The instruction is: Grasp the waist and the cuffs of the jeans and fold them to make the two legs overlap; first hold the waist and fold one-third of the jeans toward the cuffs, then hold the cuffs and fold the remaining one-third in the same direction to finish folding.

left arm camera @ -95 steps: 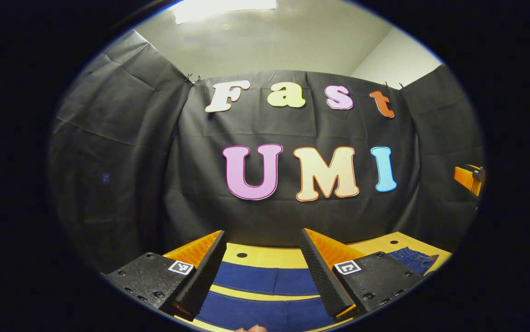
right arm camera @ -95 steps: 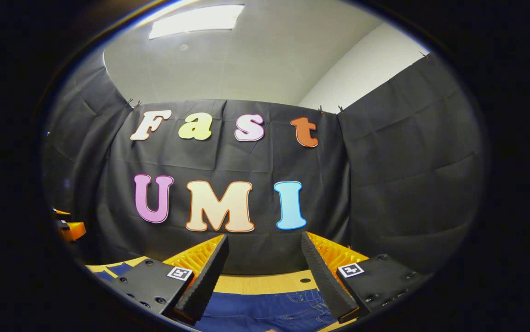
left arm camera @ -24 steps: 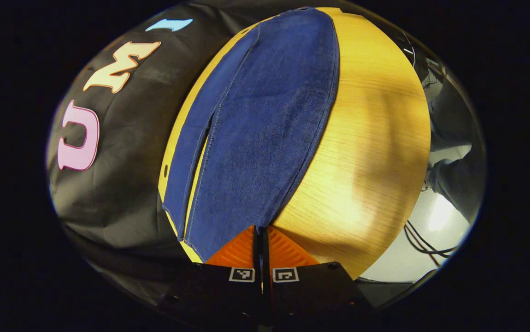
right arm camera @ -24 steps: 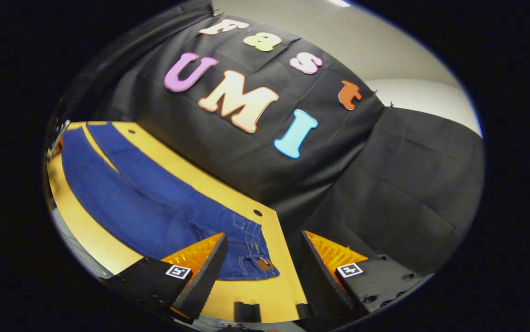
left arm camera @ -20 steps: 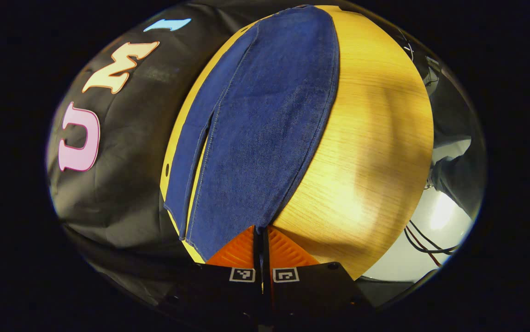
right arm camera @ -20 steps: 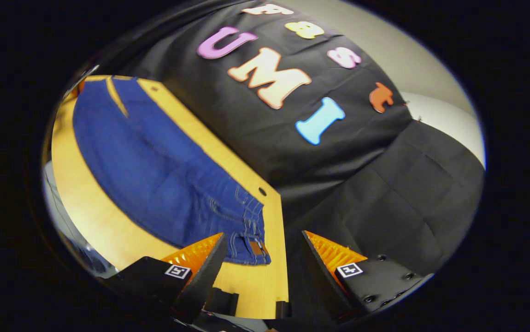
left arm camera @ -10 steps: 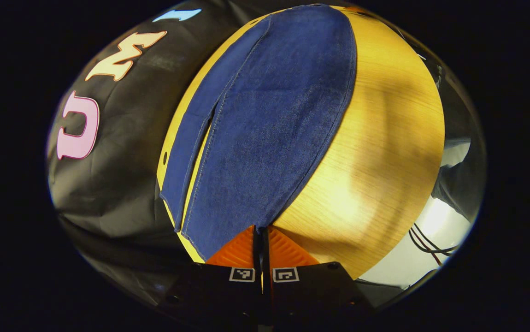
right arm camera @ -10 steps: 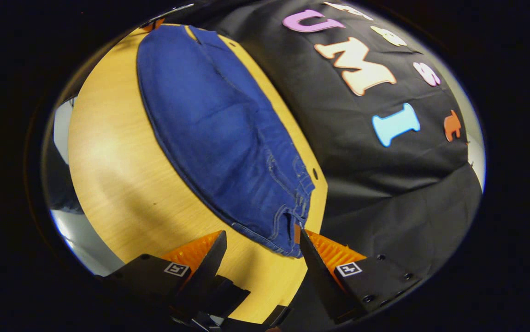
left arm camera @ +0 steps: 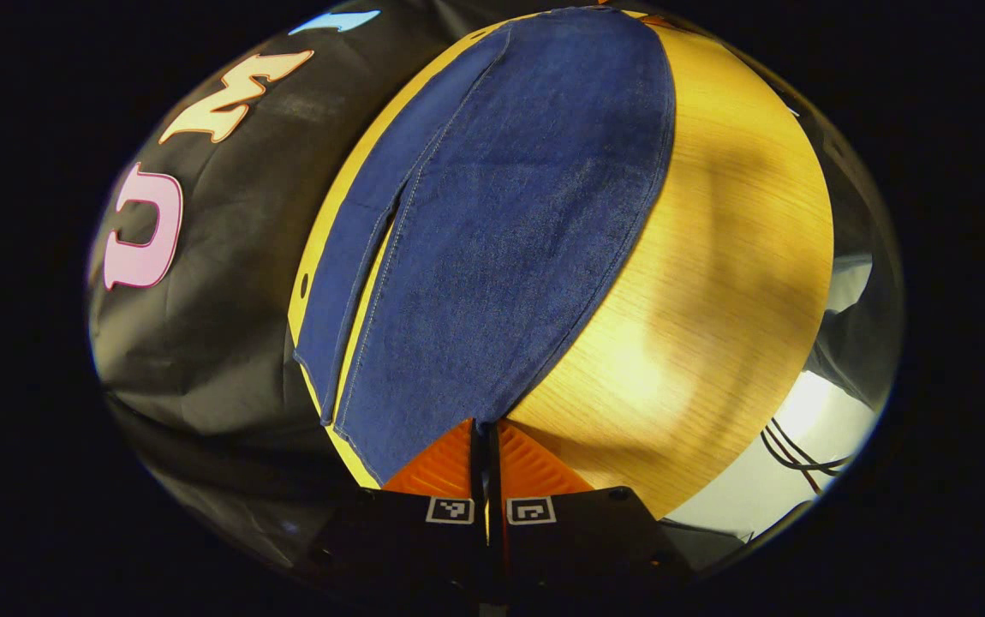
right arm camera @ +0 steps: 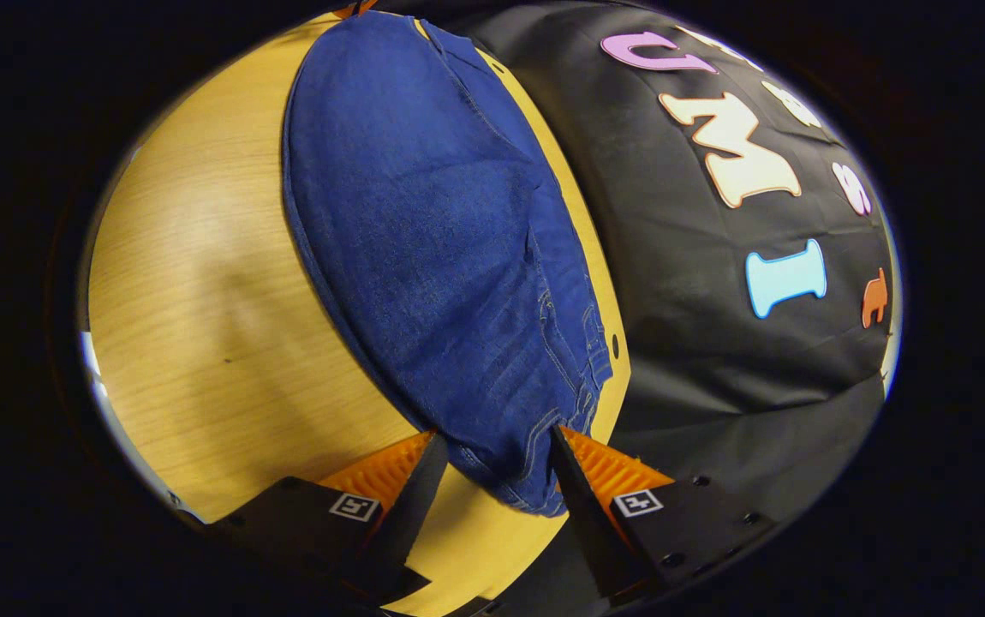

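In the left gripper view, the booth's black cloth wall filled the left of the frame. Right of it, my jeans lay flat on the wooden surface, running from the bottom centre up to the top of the frame. The far leg showed as a narrow strip along the left edge of the denim, parted from the near leg by a thin gap of wood. At the bottom centre my left tool had its two orange fingers pressed together on the corner of the near cuff, with no gap between them. Bare wood lay to the right of the denim, and at the lower right some dark cables trailed over a pale floor.

In the right gripper view, bare wood took the left of the frame. The jeans stretched from the top centre down to the bottom centre, where the waist sat between the fingers of my right tool. Its fingers stood partly apart with the waist edge lying in the gap; the right finger touched the denim, while the left finger was just beside it, and I could not tell whether it pressed. A small hole in the wood sat just right of the waist, and the cloth wall filled the right side.
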### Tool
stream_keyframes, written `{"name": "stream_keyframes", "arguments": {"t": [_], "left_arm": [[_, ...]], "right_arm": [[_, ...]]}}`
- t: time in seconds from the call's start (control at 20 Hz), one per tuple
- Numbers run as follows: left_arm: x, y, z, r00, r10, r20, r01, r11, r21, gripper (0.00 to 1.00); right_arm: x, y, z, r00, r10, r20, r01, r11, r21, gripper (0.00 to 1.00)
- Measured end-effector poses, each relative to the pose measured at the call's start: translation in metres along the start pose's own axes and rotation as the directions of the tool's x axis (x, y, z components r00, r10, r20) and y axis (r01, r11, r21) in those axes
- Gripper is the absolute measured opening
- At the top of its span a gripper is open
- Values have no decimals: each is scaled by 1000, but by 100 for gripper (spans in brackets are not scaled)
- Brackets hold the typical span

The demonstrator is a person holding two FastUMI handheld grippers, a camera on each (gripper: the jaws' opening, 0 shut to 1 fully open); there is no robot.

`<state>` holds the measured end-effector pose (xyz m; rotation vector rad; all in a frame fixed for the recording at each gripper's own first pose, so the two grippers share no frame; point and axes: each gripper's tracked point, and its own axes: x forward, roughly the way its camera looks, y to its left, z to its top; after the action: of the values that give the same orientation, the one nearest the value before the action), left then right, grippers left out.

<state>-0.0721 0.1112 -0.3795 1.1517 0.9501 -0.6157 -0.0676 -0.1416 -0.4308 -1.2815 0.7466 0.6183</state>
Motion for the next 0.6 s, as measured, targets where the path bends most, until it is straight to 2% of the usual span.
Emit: {"name": "stream_keyframes", "arguments": {"t": [0.05,0.1,0.2,0.3,0.35,0.45,0.6], "left_arm": [[0,0,0,1000,2,-1,-2,1000,-1,0],[0,0,0,1000,4,-1,-4,1000,-1,0],[1,0,-1,1000,8,-1,-8,1000,-8,0],[0,0,-1,1000,15,3,-14,999,-44,0],[1,1,0,1000,25,4,-25,997,-76,0],[0,1,1,999,36,0,-35,991,-126,0],[-6,9,7,999,48,3,-46,978,-201,0]], "right_arm": [[5,2,0,1000,13,0,-13,1000,12,81],[10,6,1,999,36,4,-36,999,27,70],[13,17,3,998,60,4,-60,998,32,36],[2,7,5,1000,7,11,-8,1000,22,2],[10,11,2,1000,-4,4,3,999,46,9],[9,8,1,1000,-2,-18,4,992,129,3],[-4,-19,14,997,-74,-27,78,969,236,3]]}}
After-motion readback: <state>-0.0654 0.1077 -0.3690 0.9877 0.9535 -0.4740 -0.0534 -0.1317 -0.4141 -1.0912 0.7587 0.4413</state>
